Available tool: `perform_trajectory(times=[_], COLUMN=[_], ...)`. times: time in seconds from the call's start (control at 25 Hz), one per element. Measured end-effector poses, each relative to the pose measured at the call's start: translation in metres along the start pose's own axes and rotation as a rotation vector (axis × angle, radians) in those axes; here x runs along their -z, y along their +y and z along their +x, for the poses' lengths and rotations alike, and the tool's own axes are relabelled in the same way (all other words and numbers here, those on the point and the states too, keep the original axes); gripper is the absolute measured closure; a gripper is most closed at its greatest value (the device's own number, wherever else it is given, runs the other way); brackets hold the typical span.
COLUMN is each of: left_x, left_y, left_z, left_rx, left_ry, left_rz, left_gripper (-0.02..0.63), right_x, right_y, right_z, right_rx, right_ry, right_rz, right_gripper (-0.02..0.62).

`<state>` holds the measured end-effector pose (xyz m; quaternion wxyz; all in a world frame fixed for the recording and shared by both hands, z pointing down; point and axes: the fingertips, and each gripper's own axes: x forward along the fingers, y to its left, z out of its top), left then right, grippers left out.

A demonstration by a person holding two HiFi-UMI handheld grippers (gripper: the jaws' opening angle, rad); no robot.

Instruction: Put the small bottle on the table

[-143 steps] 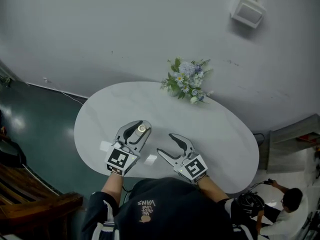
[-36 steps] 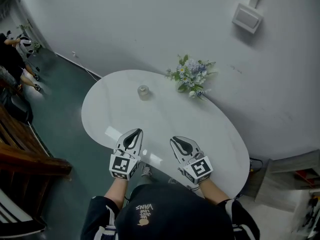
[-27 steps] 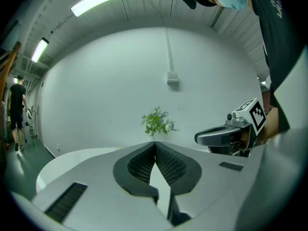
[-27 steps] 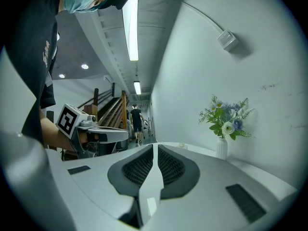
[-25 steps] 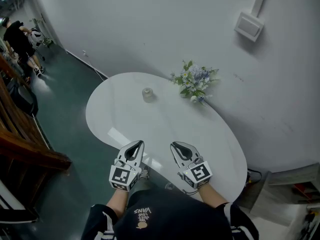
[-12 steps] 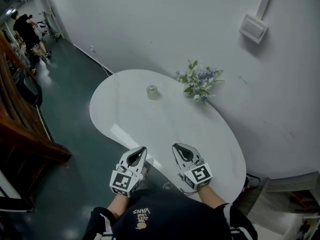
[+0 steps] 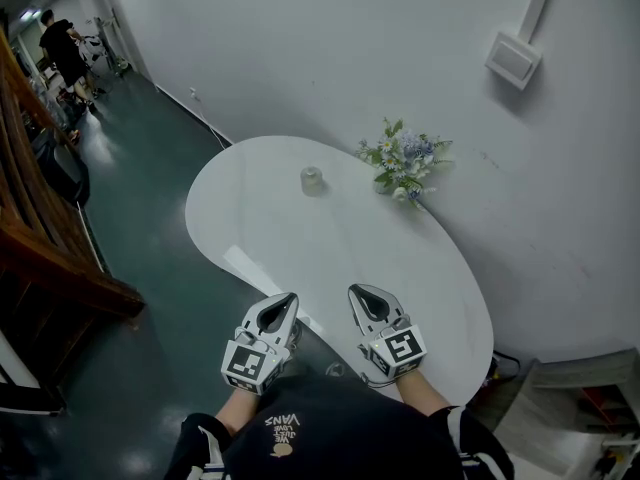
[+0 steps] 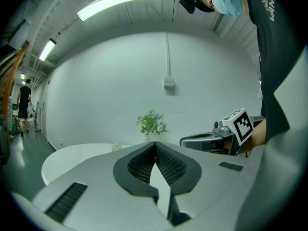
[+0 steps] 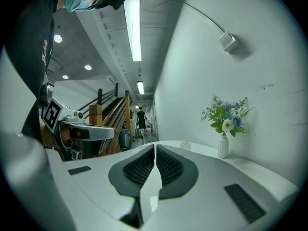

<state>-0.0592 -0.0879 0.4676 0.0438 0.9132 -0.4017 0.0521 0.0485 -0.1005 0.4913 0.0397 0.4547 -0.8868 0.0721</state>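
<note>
The small clear bottle (image 7: 312, 179) stands upright on the far part of the white oval table (image 7: 300, 258), free of both grippers. It shows small in the left gripper view (image 8: 115, 147) and in the right gripper view (image 9: 185, 144). My left gripper (image 7: 284, 302) and right gripper (image 7: 362, 294) hang side by side at the table's near edge, well short of the bottle. Both are shut, with the pads together and nothing between them.
A white vase of flowers (image 7: 405, 160) stands at the table's far side against the wall. A grey box (image 7: 511, 59) hangs on the wall. Dark green floor lies to the left, with a wooden stair rail (image 7: 40, 228) and a person (image 7: 65, 56) far off.
The view has drawn back and the table looks farther. Both grippers have come back to the table's near edge. The bottle has stayed where it stands.
</note>
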Motion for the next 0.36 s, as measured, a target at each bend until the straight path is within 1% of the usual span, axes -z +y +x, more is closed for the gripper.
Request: perform_trajectory(times=[0.36], left_x=[-0.0021], left_y=[-0.0056], left_z=[-0.0025], left_rx=[0.012], left_ry=[-0.004], left_rz=[-0.003], left_gripper=[0.586], right_x=[-0.002], right_y=[0.0029], right_z=[-0.0029], right_rx=[0.007], right_ry=[0.003], right_rz=[-0.002], right_gripper=[0.546])
